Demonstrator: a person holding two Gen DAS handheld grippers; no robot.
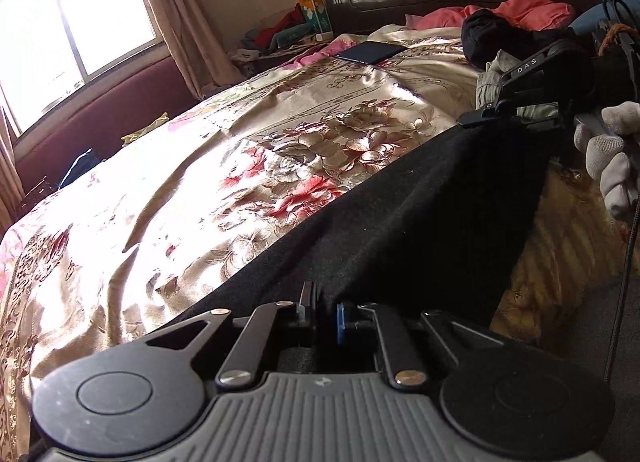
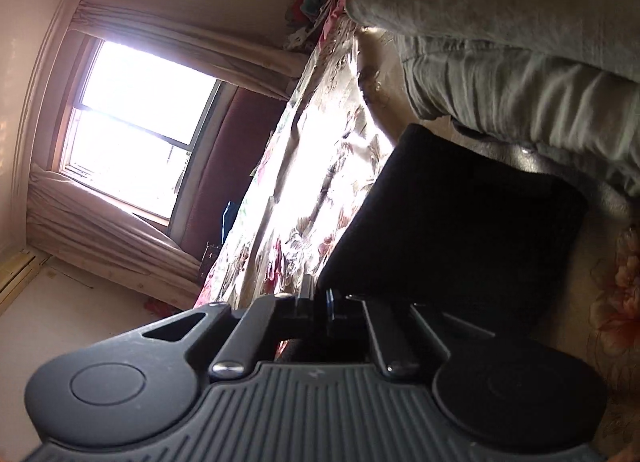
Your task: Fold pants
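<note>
Stretched taut above the floral bedspread (image 1: 192, 198), black pants (image 1: 400, 222) clamped at the near edge in the left hand-held gripper (image 1: 322, 312), and at the far right corner in the right hand-held gripper (image 1: 474, 118).

Bedspread (image 1: 180, 190) left of pants (image 1: 400, 222) open; phone (image 1: 370, 52), clothes pile (image 1: 496, 42) block headboard end.
</note>
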